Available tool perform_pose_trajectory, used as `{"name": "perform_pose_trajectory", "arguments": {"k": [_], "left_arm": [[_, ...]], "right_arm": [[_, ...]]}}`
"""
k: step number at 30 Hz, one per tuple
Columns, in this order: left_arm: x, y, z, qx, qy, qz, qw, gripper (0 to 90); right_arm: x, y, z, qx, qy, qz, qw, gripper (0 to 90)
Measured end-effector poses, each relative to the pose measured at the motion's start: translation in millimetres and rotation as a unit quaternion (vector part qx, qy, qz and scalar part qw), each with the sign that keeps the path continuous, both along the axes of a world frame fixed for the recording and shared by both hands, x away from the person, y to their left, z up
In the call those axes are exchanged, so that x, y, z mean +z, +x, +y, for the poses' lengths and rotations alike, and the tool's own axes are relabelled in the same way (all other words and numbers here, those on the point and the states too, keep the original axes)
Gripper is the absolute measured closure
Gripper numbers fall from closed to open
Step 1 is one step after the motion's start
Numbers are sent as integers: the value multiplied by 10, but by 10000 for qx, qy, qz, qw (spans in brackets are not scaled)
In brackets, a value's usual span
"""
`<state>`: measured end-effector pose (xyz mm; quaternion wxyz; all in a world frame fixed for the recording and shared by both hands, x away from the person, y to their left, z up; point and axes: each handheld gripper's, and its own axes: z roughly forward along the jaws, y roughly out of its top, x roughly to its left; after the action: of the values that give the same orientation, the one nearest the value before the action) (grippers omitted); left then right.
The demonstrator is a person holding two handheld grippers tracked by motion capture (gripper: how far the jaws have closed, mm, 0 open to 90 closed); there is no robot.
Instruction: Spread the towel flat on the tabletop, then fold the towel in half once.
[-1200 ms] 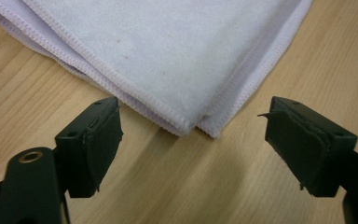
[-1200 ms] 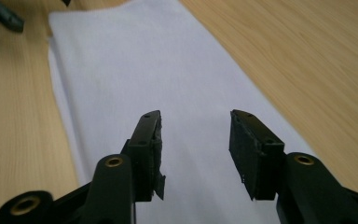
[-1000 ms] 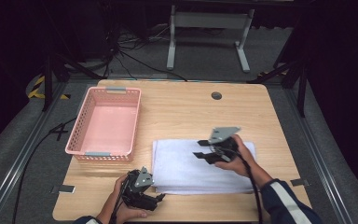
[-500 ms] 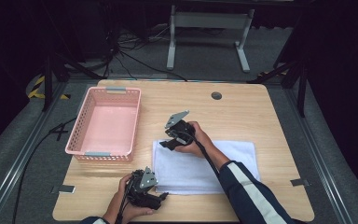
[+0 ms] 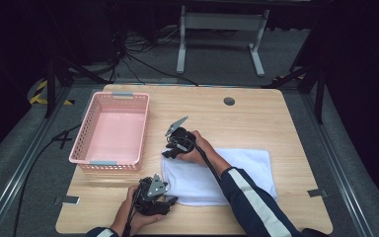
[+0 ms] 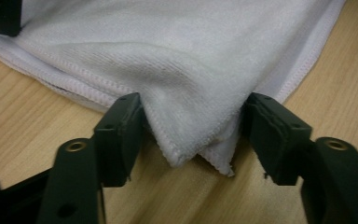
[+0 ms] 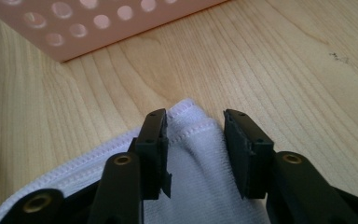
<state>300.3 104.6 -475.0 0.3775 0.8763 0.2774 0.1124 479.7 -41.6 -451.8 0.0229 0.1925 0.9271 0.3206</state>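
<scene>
While I fold the white towel (image 5: 217,175) lying at six o'clock on the surface (image 5: 256,123), left gripper (image 5: 170,201) and right gripper (image 5: 170,154) straddle its corners, fingers (image 6: 121,135) partly open, gripping nothing; align edges before release.

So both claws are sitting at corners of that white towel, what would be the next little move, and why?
Probably release: the towel lies folded on the table. The right gripper has its jaws on either side of the far left corner, and the left gripper straddles the near left corner, jaws apart. Letting go and lifting both clear seems the sensible step, perhaps before moving the towel to the pink basket.
</scene>
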Motion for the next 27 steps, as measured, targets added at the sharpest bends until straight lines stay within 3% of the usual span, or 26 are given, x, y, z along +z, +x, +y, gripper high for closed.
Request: {"name": "perform_pose_trajectory", "arguments": {"k": [3,4,8,14,20,27], "left_arm": [[6,15,0,30,-9,2,10000,567],[9,24,-3,-7,-24,1,10000,620],[14,37,-3,-38,6,-18,10000,718],[41,63,46,-92,86,72,9999,746],[72,77,118,-68,173,14,9998,751],[186,72,234,85,-58,-177,9998,753]], "right_arm": [[-1,10,0,96,12,50,9999,672],[6,18,4,243,13,105,9996,741],[25,3,31,321,-79,17,9995,774],[53,-25,56,347,-130,-98,9993,793],[76,-40,107,274,-73,-230,9993,804],[248,-47,119,221,204,-459,9985,818]]}}
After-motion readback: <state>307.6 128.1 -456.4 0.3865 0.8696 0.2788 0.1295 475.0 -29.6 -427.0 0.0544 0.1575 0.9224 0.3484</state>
